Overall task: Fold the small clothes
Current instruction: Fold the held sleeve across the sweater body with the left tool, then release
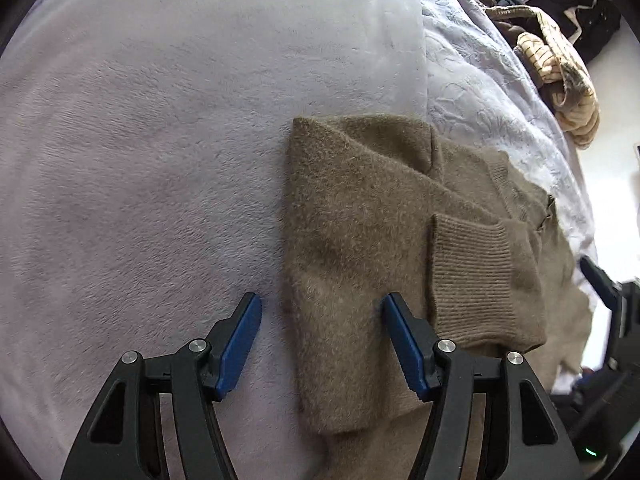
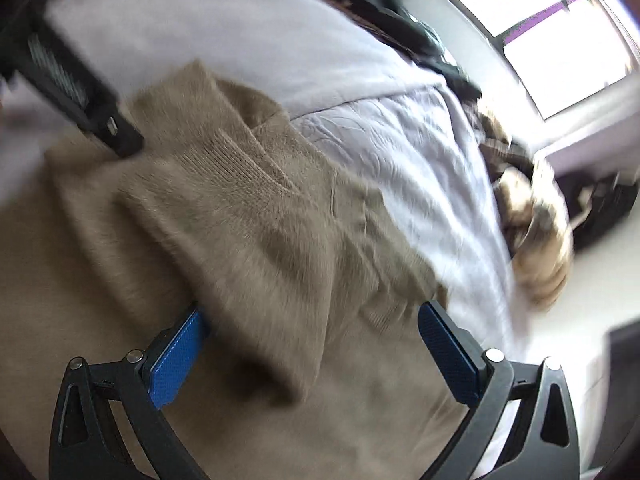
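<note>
Left gripper (image 1: 320,312) jaws spread, holding nothing, straddling the left folded edge of the brown sweater (image 1: 360,220). Right gripper (image 2: 312,328) also agape, empty, over the sweater's right side; view blurred. Sweater lies on the lilac blanket (image 1: 140,140), sleeve cuff (image 1: 472,276) laid across the body. Judged partway: sleeves in, final fold left. Striped clothes pile (image 1: 560,68) near the far edge.

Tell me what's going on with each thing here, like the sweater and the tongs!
Brown sweater: lying on the bed, partly folded, a sleeve laid across the body.
Ribbed cuff: flat on top of the sweater.
Left tongs: open, holding nothing.
Right tongs: open, over the sweater.
Lilac blanket: spread flat.
Striped clothes: heaped, unfolded.
</note>
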Motion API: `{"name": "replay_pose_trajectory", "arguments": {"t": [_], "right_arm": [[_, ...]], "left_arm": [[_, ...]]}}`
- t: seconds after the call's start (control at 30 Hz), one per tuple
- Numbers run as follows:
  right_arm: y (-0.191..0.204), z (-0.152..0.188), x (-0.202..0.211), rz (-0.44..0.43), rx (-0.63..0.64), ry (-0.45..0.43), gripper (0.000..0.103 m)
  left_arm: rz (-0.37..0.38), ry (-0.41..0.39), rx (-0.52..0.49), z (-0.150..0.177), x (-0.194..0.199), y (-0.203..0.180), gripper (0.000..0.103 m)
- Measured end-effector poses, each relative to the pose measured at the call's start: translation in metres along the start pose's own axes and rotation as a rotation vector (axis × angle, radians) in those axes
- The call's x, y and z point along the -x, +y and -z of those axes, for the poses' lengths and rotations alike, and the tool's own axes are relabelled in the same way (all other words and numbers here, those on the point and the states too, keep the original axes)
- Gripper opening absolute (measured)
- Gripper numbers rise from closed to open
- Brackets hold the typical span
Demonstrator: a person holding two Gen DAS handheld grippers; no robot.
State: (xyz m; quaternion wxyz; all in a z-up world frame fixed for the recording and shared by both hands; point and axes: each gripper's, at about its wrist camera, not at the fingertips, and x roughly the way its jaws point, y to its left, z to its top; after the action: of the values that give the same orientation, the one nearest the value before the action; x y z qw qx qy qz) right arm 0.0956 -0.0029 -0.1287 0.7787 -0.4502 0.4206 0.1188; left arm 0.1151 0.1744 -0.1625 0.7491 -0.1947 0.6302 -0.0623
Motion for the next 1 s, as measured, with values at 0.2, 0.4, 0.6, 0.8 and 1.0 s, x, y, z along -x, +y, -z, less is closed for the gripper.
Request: {"name": "replay_pose_trajectory", "arguments": {"t": [0.2, 0.4, 0.6, 0.8, 1.0], "right_arm": [[-0.102, 0.042, -0.001, -0.398, -0.646, -0.033, 0.016], [-0.152, 0.196, -0.047, -0.719, -1.503, 0.039, 0.035], [-0.15, 0.243, -0.057, -0.789, -1.72, 0.043, 0.069], [-0.175, 0.225, -0.056, -0.799, -1.657, 0.004, 0.008], [-0.149, 0.25, -0.066, -0.688, -1.605, 0.183, 0.008]], "left_arm": [[-0.014, -0.017, -0.03, -0.003, -0.005, -0.012, 0.065], [-0.03, -0.021, -0.001, -0.006, -0.009, -0.011, 0.065], [-0.038, -0.043, -0.008, -0.008, -0.008, -0.021, 0.017], [-0.055, -0.104, -0.057, -0.012, 0.011, -0.022, 0.01], [-0.097, -0.082, -0.078, -0.01, 0.002, -0.018, 0.011]]}}
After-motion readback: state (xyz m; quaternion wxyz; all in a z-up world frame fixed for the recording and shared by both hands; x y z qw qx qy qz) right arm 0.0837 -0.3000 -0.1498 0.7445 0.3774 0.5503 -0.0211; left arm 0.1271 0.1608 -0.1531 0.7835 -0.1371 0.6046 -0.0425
